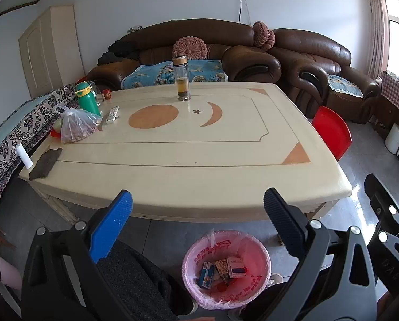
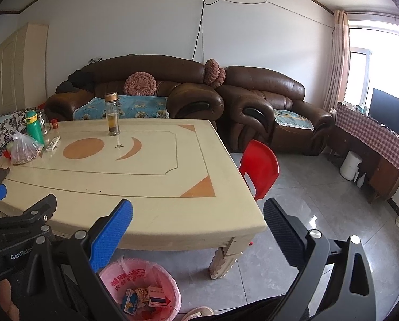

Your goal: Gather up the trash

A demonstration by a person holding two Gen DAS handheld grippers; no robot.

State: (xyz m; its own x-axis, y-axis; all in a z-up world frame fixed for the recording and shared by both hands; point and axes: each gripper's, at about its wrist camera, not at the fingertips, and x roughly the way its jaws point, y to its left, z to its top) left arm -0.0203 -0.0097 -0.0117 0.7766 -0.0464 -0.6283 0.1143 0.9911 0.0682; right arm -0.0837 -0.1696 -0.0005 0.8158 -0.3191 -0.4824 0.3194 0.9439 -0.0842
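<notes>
A bin lined with a pink bag (image 1: 263, 260) stands on the floor in front of the cream table (image 1: 199, 182); it also shows in the right wrist view (image 2: 170, 283). Small cardboard boxes (image 1: 222, 268) lie inside it, also seen from the right wrist (image 2: 146, 298). My left gripper (image 1: 198, 206) is open and empty, held above the bin at the table's near edge. My right gripper (image 2: 198, 214) is open and empty, near the table's front right corner. The left gripper's body (image 2: 20, 230) shows at the left of the right wrist view.
On the table stand a glass tea bottle (image 1: 182, 79), a green bottle (image 1: 86, 97), a plastic bag of food (image 1: 76, 125), a remote (image 1: 111, 115) and a dark cloth (image 1: 45, 163). A red chair (image 1: 333, 132) stands at the right. Brown sofas (image 1: 199, 50) lie behind.
</notes>
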